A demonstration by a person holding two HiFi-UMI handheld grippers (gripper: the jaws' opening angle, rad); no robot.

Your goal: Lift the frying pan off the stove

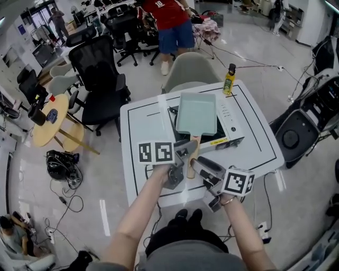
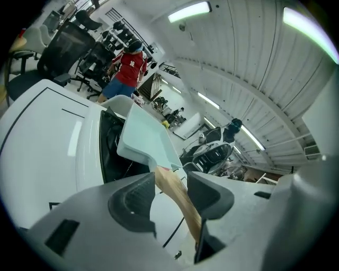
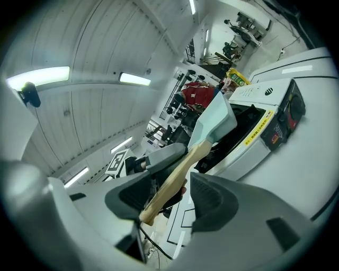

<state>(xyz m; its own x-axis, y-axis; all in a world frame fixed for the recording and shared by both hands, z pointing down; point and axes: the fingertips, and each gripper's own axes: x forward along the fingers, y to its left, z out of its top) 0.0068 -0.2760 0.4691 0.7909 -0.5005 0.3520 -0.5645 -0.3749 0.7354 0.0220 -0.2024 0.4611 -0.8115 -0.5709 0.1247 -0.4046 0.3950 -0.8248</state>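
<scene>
A square pale-green frying pan (image 1: pixel 197 112) sits on a white portable stove (image 1: pixel 229 132), its wooden handle (image 1: pixel 192 153) pointing toward me. My left gripper (image 1: pixel 183 151) straddles the handle near the pan. In the left gripper view the handle (image 2: pixel 177 193) runs between the jaws of that gripper (image 2: pixel 170 193), which stand apart from it and open, with the pan (image 2: pixel 143 132) beyond. My right gripper (image 1: pixel 197 165) is at the handle's near end. In the right gripper view the handle (image 3: pixel 175 177) lies loosely between this gripper's (image 3: pixel 172 198) wide-open jaws.
The stove stands on a white table (image 1: pixel 143 122) with black lines. A yellow-green bottle (image 1: pixel 229 79) is at its far right corner. A grey chair (image 1: pixel 190 69) and a black office chair (image 1: pixel 98 74) stand behind the table. A person in a red shirt (image 1: pixel 169 16) is further back.
</scene>
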